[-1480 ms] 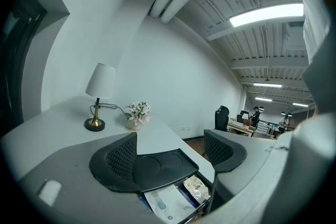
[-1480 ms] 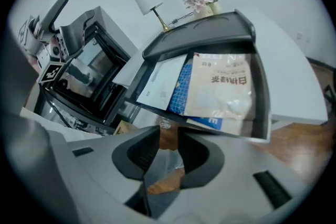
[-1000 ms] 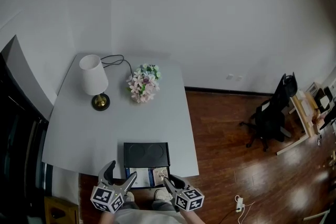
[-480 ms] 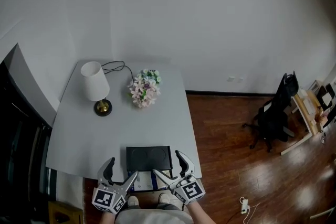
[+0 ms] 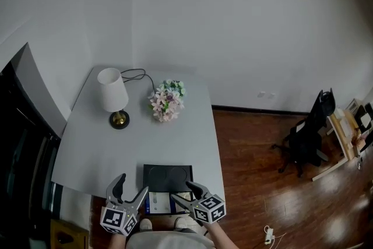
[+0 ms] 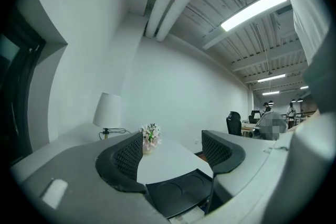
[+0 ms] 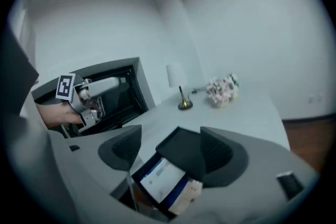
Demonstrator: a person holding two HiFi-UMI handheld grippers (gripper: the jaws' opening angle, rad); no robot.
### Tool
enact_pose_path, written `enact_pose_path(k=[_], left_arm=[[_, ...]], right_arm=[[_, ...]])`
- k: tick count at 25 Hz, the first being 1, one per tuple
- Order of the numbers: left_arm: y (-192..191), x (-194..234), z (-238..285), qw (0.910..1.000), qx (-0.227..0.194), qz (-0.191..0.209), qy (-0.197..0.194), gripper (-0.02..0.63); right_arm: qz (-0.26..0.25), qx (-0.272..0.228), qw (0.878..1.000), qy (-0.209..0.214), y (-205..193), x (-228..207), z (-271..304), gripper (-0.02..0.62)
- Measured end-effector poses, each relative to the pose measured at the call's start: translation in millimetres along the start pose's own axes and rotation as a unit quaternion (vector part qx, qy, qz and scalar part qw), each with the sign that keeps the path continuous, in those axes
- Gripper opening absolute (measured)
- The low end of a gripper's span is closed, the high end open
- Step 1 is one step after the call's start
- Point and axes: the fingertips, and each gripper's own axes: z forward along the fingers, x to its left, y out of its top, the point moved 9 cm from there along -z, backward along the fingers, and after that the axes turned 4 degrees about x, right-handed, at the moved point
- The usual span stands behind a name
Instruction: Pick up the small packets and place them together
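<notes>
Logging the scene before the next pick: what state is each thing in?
Left gripper: open, empty.
Right gripper: open above the box, jaws have just been closing slightly, gripping nothing.
Box: open, black lid laid back flat on the table.
Packets: lying inside the box.
Lamp: upright, apparently unlit.

Item 1: white packet [image 7: 160,182]. Flat and rectangular, with a white face, a blue border and a short line of print too blurred to read. It lies face up and slightly askew, touching the near edge of the black lid [image 7: 181,150], which has two round recesses. In the head view it shows as a pale patch [image 5: 159,202] just on the near side of the lid [image 5: 168,176].

Item 2: cream packet [image 7: 192,194]. Small and tan-cream, with its end face showing. It touches the white packet's right side, on the near side of the lid.
</notes>
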Motion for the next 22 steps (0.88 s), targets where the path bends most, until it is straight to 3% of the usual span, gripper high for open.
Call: enact_pose_path(k=[4,9,15,17,20,22], left_arm=[[-5,3,-2,0.9999,0.007,-0.005,0.006,0.357],[-10,4,-4,0.9998,0.016,-0.01,0.006,0.357],[-16,7,-7,0.9994,0.032,-0.004,0.016,0.357],[-17,9,-9,0.9993,0.032,-0.007,0.019,0.357],[-15,11,-11,0.9992,0.032,-0.007,0.022,0.357],[-15,13,-13,0.9992,0.032,-0.008,0.024,0.357]], right_arm=[[0.122,0.115,0.984,0.055,-54,-4,36,0.313],[0.164,0.218,0.96,0.061,-99,-5,70,0.313],[0.156,0.271,0.949,0.028,-116,-8,97,0.313],[0.172,0.274,0.946,0.026,-120,-8,104,0.233],[0.183,0.278,0.943,0.02,-124,-8,110,0.226],[0.178,0.282,0.943,0.019,-126,-8,112,0.15]])
